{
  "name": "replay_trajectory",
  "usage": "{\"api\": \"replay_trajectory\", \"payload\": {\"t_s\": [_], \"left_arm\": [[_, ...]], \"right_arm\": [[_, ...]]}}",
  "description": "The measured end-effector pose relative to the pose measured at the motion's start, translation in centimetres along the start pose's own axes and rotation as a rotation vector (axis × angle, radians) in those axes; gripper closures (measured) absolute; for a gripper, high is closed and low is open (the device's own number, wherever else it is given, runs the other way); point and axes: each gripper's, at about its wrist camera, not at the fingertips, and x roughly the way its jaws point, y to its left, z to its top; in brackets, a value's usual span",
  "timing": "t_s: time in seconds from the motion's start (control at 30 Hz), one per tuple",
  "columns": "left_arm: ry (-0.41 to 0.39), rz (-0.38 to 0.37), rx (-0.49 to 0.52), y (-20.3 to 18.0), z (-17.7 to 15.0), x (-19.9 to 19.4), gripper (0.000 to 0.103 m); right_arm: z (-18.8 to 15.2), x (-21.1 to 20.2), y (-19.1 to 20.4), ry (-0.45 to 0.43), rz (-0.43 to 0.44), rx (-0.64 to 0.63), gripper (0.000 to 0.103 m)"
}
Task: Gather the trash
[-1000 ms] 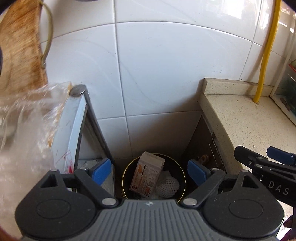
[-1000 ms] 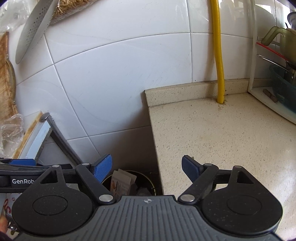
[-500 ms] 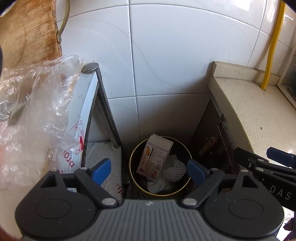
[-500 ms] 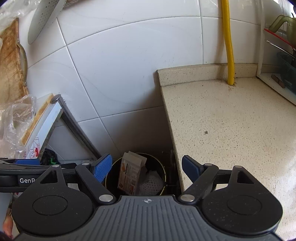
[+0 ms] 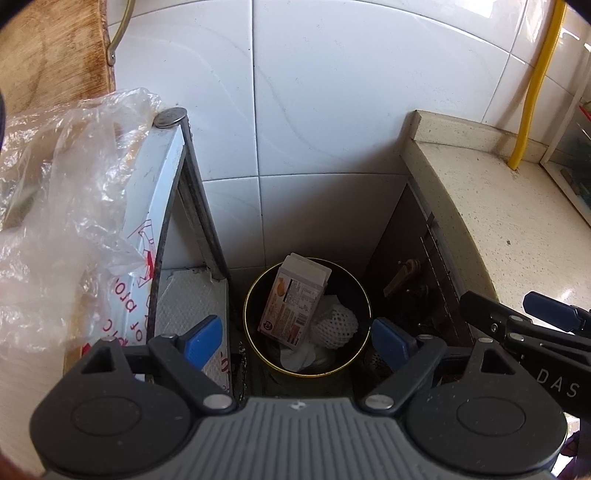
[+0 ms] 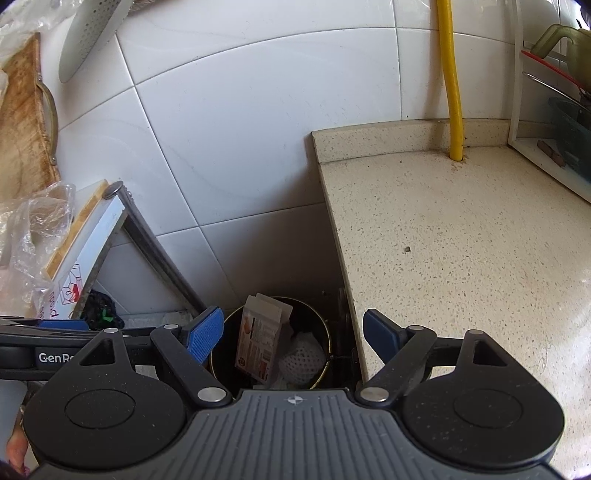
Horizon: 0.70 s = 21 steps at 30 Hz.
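Black, gold-rimmed trash bin (image 5: 255, 321) is sitting on the floor between a speckled counter (image 5: 517, 221) and a leaning white board (image 5: 159, 192), holding a carton (image 5: 291, 299) and foam netting (image 5: 334, 325); left gripper (image 5: 297, 338) and right gripper (image 6: 293, 332) are hovering above, fingers spread wide, empty.

a home kitchen, going by the glossy white wall tiles (image 6: 258, 122) and the speckled stone bench (image 6: 461, 251) with a raised back edge. wooden cutting board (image 6: 22, 129) and perforated skimmer (image 6: 92, 33) hung on the wall, dish rack (image 6: 546, 110) with a green jug at the bench's far end, yellow gas hose (image 6: 452, 85) running down to it. small round bin (image 5: 306, 317) on the floor, wedged into the gap beside the cabinet, holding a carton (image 5: 295, 299) and foam fruit netting (image 5: 334, 325). crumpled clear plastic bag (image 5: 66, 229) at the left.
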Motion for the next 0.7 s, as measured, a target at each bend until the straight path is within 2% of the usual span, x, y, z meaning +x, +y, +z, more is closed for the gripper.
{"api": "replay_trajectory", "payload": {"t_s": [0.2, 0.37, 0.7], "left_arm": [[0.003, 0.02, 0.022, 0.01, -0.18, -0.1, 0.02], [0.027, 0.017, 0.0, 0.37, -0.64, 0.2, 0.02], [-0.009, 0.014, 0.023, 0.02, -0.74, -0.42, 0.02]], "right_arm": [[-0.25, 0.06, 0.32, 0.011, 0.0, -0.012, 0.016], [-0.7, 0.23, 0.39, 0.026, 0.005, -0.011, 0.016], [-0.83, -0.11, 0.18, 0.019, 0.015, 0.006, 0.016]]}}
